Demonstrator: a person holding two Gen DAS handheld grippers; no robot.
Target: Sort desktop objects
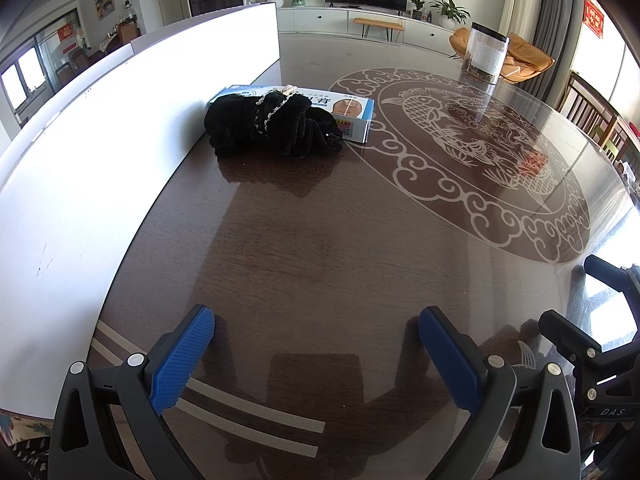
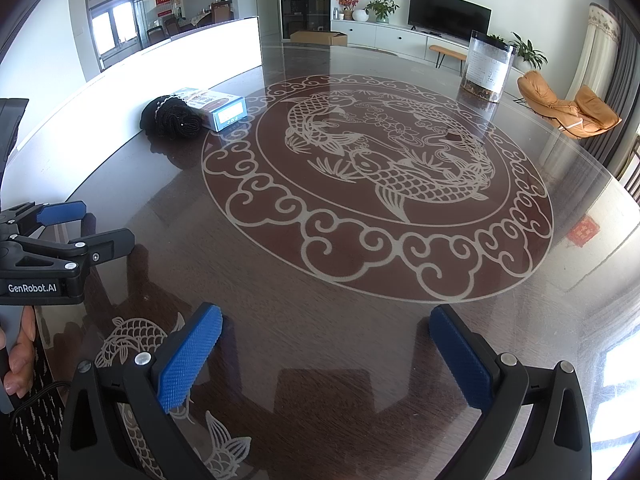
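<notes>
I count three loose things on the table (image 2: 360,340): one black fabric bundle (image 1: 272,126), one blue-and-white carton (image 1: 344,110), one clear jar (image 1: 485,53). One white board (image 1: 132,120) stands on edge along the table's left side.

My left gripper (image 1: 316,334) hovers low over bare tabletop, blue pads (image 1: 182,360) spread wide, nothing between them. My right gripper (image 2: 326,336) is the same: fingers wide apart, empty, just short of the fish medallion (image 2: 378,182) (one big inlay, plus smaller fish near the rim).

The bundle lies against the board's foot, well ahead of the left gripper, partly draped over the carton. The carton lies flat, long axis running away from the board toward the medallion, its short end face toward the table's middle. The bundle's long axis looks roughly parallel to that, though it's lumpy. The jar stands upright at the far side beyond the medallion, well apart from the other two.
</notes>
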